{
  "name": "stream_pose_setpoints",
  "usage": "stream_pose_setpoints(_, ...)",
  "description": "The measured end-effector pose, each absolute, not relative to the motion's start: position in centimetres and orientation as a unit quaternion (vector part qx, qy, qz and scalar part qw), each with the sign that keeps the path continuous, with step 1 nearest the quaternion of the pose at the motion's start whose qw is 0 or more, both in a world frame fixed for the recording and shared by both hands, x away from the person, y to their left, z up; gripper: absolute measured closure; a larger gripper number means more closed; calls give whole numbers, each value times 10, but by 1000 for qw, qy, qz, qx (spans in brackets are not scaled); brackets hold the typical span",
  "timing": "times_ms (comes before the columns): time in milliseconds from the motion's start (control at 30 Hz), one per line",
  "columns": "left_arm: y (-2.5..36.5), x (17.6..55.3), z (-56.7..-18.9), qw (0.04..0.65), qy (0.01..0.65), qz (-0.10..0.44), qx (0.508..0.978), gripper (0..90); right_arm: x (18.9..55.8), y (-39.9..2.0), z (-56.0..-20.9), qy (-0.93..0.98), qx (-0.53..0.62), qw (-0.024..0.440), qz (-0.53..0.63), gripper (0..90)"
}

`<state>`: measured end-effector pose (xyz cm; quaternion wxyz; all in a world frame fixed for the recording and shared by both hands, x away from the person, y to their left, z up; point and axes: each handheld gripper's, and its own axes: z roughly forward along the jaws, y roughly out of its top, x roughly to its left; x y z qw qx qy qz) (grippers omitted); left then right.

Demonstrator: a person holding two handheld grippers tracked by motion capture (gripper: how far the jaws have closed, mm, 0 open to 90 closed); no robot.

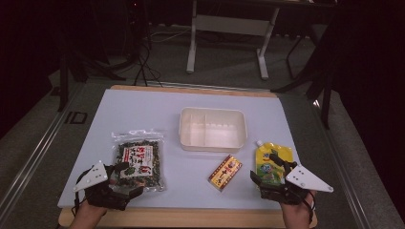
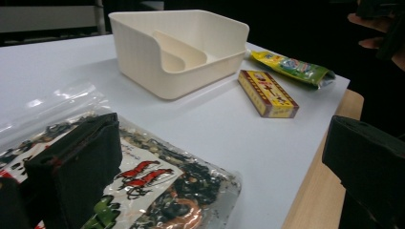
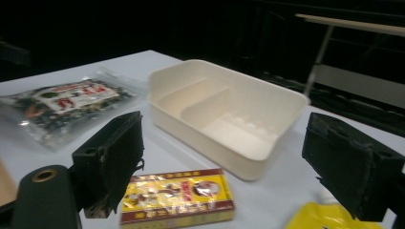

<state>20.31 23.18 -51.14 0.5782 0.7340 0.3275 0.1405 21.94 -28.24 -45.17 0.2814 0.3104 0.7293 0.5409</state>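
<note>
My left tool (image 1: 125, 177) hangs with its jaws apart over the near edge of the seaweed snack bag (image 1: 139, 162), gripping nothing. My right tool (image 1: 268, 168), jaws apart too, straddles the yellow spout pouch (image 1: 271, 160), pads not pressing as far as I can see. Small yellow-red box (image 1: 225, 172) lies at 9 o'clock of that pouch. Cream divided bin (image 1: 213, 129) sits at 12 o'clock, mid-counter (image 1: 133, 107), empty. My guess: packing not started, all three items left to load.
</note>
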Motion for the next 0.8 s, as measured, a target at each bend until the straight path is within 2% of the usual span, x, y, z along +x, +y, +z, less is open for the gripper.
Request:
stream_pose_setpoints(267, 229, 202, -508, 574, 322, 127, 742, 0, 222, -283, -453, 737, 337, 256, 527, 139)
stream_pose_setpoints(533, 227, 202, -506, 562, 324, 121, 751, 0, 217, -280, -451, 735, 309, 283, 534, 172)
stream_pose_setpoints(800, 224, 202, -497, 567, 321, 109, 751, 0, 213, -273, -449, 746, 293, 283, 526, 149)
